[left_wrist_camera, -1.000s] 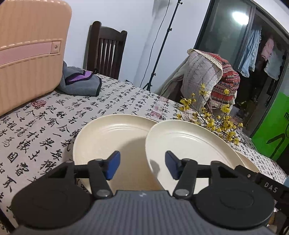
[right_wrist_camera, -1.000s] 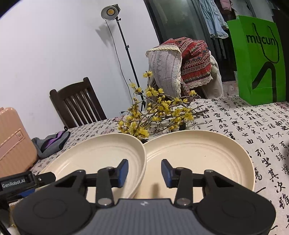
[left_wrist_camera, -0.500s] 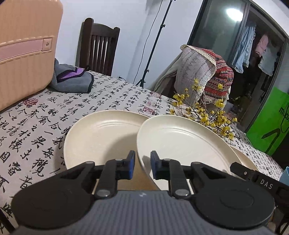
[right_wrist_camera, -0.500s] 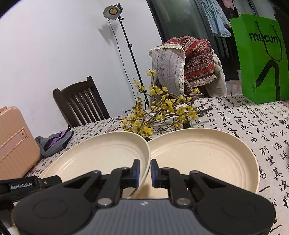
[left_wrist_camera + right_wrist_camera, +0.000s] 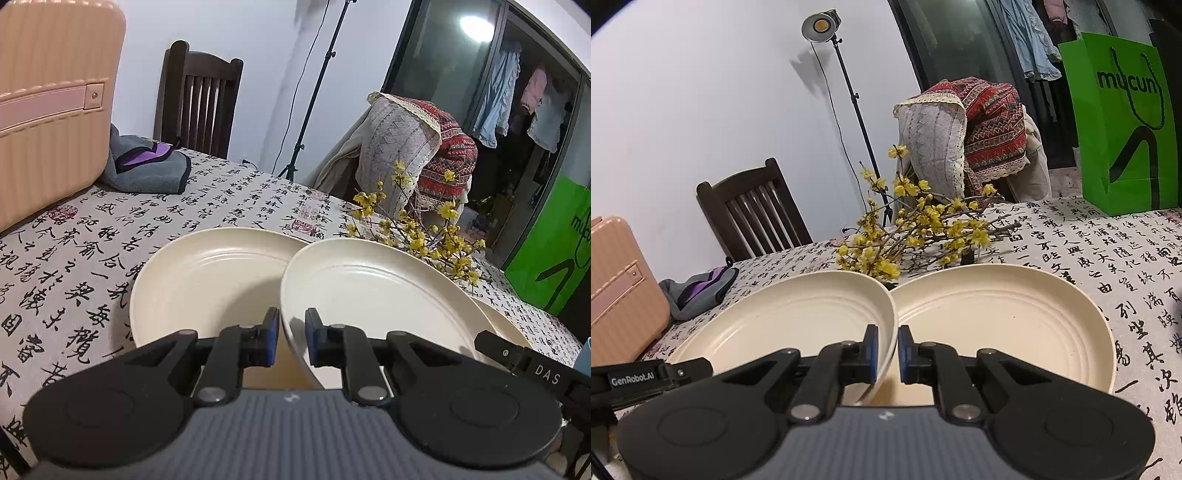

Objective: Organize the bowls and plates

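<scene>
The middle plate (image 5: 369, 291) sits in the near centre of the tabletop (image 5: 74, 258). It is tilted, its left rim riding over the left plate (image 5: 207, 280) and its right rim over the right plate (image 5: 1004, 325). The left gripper (image 5: 290, 341) is clenched on its near-left rim, the blue pads sitting on either side of the edge. The right gripper (image 5: 885, 350) is clenched the same way on the near-right rim of what appears to be the same plate (image 5: 783, 317). The plate thus lies straight ahead of both grippers and spans the gap between them, with neither hand nearer than the other. The coming move turns on which neighbour it should be stacked on: the left plate lies flat just to its left, and the right plate just to its right. Either way, it has to clear the neighbour's rim first. From the left wrist view only a thin sliver of the right plate (image 5: 502, 321) shows behind the held one. Each gripper body hides the near rims of the plates, and where the rims overlap I cannot tell whether they touch. Yellow flowering branches (image 5: 923, 229) lie just beyond the plates on the far side, and no bowls can be seen.
</scene>
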`<state>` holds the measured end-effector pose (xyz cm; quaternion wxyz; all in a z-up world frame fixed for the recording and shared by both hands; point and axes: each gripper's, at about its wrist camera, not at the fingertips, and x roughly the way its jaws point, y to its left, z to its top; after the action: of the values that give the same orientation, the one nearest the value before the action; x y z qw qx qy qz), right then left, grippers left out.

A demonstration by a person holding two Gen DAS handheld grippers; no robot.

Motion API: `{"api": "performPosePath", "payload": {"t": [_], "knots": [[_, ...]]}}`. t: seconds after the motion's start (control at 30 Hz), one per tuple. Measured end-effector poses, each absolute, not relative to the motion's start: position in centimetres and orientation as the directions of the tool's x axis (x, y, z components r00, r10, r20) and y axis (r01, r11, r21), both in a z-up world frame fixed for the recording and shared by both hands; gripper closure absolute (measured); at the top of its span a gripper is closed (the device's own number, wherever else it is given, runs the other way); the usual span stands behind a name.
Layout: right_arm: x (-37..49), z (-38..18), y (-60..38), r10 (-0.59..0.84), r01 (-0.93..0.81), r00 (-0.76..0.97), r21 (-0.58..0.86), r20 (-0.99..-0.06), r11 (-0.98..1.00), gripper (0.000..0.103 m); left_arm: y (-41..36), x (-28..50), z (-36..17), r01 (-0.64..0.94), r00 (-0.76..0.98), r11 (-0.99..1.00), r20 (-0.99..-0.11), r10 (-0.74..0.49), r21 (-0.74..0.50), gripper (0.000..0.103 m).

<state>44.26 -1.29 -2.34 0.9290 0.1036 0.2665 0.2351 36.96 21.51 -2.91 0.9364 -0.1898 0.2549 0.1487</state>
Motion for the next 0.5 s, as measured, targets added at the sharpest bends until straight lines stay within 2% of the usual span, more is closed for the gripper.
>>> {"api": "performPosePath", "payload": {"t": [0.5], "knots": [[43.99, -2.22, -1.11, 0.487, -0.385, 0.750, 0.304, -0.448, 0.872, 0.093, 21.28, 37.00, -2.87, -0.375, 0.826, 0.889, -0.531, 0.191, -0.263, 0.087]]}}
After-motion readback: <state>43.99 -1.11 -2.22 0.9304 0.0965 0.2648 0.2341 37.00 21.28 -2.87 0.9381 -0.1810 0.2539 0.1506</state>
